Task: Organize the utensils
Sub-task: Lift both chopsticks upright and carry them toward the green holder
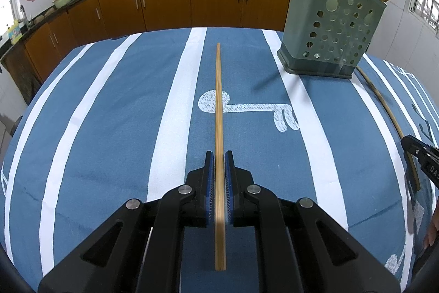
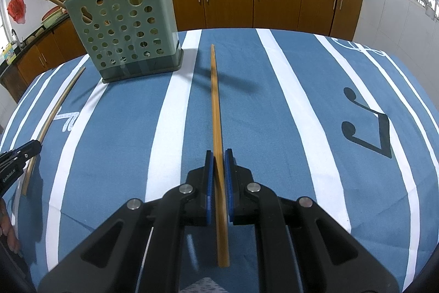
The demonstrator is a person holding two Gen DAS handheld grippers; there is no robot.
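Striped tablecloth [image 1: 109,114] covers table. Green perforated holder [image 1: 333,26] stands upright at far side, chopsticks inside. Left gripper [image 1: 219,155] clamps one chopstick [image 1: 218,100]. Right gripper [image 2: 218,154] clamps another chopstick [image 2: 214,95].

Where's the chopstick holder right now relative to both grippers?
The green chopstick holder stands on the striped cloth, upper right in the left wrist view, upper left in the right wrist view, so it sits ahead, between them.

Both wrist views low, sharing holder [image 1: 333,24]
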